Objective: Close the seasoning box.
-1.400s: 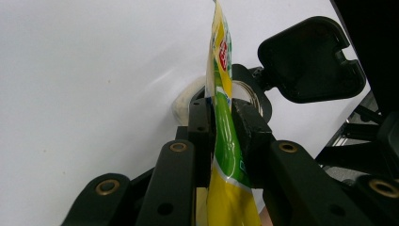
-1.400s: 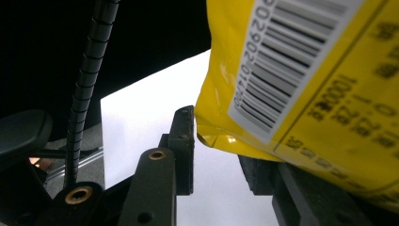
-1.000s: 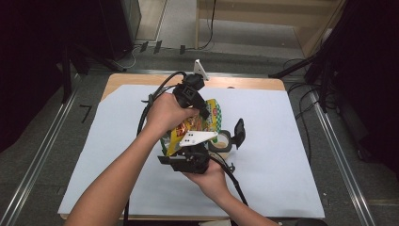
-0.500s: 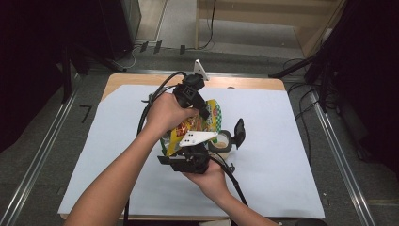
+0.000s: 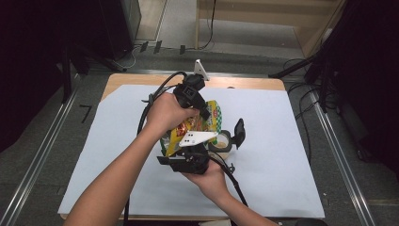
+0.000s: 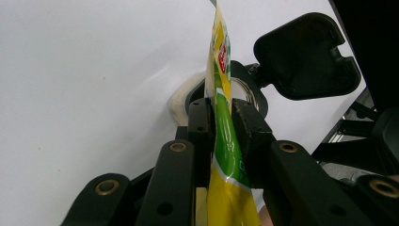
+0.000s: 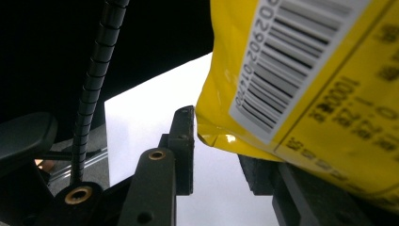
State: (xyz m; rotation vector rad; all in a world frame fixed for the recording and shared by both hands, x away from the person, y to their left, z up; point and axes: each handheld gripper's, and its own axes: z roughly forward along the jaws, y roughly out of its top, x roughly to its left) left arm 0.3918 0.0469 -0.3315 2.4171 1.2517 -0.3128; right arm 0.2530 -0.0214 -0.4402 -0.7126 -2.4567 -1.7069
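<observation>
A yellow and green snack packet point(image 5: 200, 123) hangs between both hands over the white sheet. My left gripper point(image 5: 205, 114) reaches in from the far side and is shut on the packet's point(image 6: 221, 94) thin edge, both pads pressing on the foil. My right gripper point(image 5: 184, 149) comes from the near side, under its white plate. In the right gripper view the packet's barcoded corner point(image 7: 291, 80) lies over the right jaw and brushes the left jaw's tip. The gripper point(image 7: 219, 141) stands open, and white paper shows in the gap between its jaws.
A small round jar point(image 5: 224, 142) with its black flip lid point(image 5: 238, 133) swung open stands just right of the packet; the lid point(image 6: 306, 56) looms behind the left jaws. White paper point(image 5: 291, 165) covers the wooden table point(image 5: 254, 83). Cables trail from both grippers.
</observation>
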